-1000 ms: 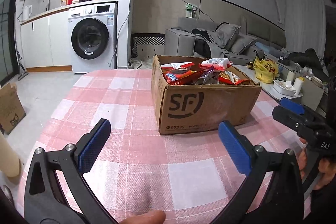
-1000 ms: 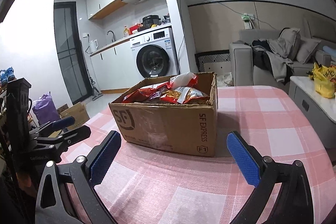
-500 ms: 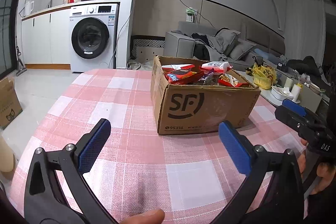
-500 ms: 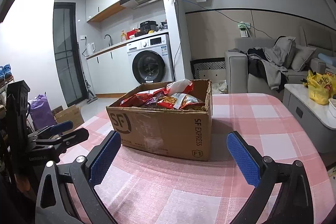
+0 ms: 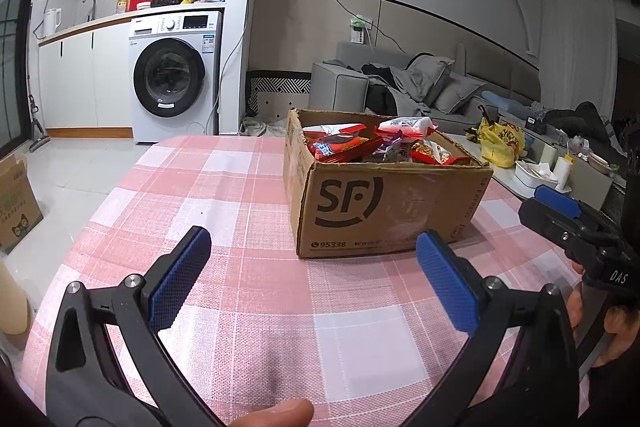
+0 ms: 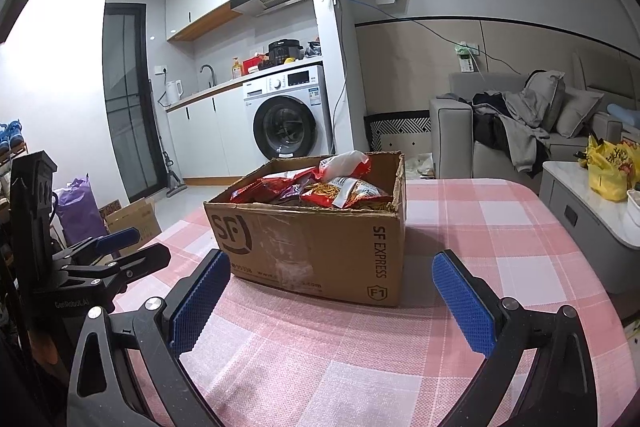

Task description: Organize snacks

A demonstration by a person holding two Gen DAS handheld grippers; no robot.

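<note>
A brown cardboard box (image 5: 384, 211) (image 6: 312, 247) printed with "SF" stands on the pink checked tablecloth (image 5: 240, 195) (image 6: 500, 235). Several red snack packets (image 5: 344, 146) (image 6: 348, 193) fill it to the brim. My left gripper (image 5: 312, 263) hangs open just above the cloth, short of the box's near left corner, with nothing between its blue pads. My right gripper (image 6: 332, 287) is open too, facing the box's near right corner and holding nothing. Each gripper shows at the edge of the other's view, the right gripper (image 5: 568, 223) and the left gripper (image 6: 116, 251).
A washing machine (image 5: 172, 87) and kitchen counter stand behind the table, with a grey sofa (image 5: 400, 87) to the right. A low white table (image 6: 592, 203) with a yellow bag (image 6: 608, 171) is right of the table. Cardboard boxes (image 5: 16, 199) sit on the floor at left.
Both wrist views have tilted up a little, so the box sits lower in each frame. The grippers stay open and the box has not moved.
</note>
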